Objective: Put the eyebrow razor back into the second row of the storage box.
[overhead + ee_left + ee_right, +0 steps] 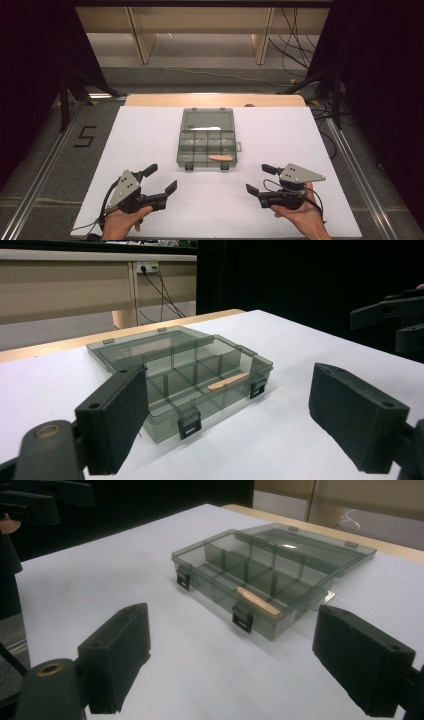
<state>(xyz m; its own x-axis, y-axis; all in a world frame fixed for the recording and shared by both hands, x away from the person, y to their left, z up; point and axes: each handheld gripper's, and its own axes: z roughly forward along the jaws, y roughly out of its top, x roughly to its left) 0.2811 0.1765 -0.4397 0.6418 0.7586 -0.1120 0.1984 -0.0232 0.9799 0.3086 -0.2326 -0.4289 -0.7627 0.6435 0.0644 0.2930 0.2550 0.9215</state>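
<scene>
White table (150, 150); open organizer box (207, 140) holds wooden stick (220, 158); both grippers (163, 179) (254, 179) agape.

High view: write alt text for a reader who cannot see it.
An open grey plastic box with its lid laid back sits mid-table on a white sheet, a small wooden stick in its front right compartment. Nearer the camera, the left gripper and right gripper, each hand-held, rest open and apart from the box.

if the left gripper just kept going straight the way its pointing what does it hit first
Most likely the compartment box: in the left gripper view it sits ahead between the open jaws of the left gripper, nearest at a front latch. Bare table lies between; depth is unclear.
</scene>
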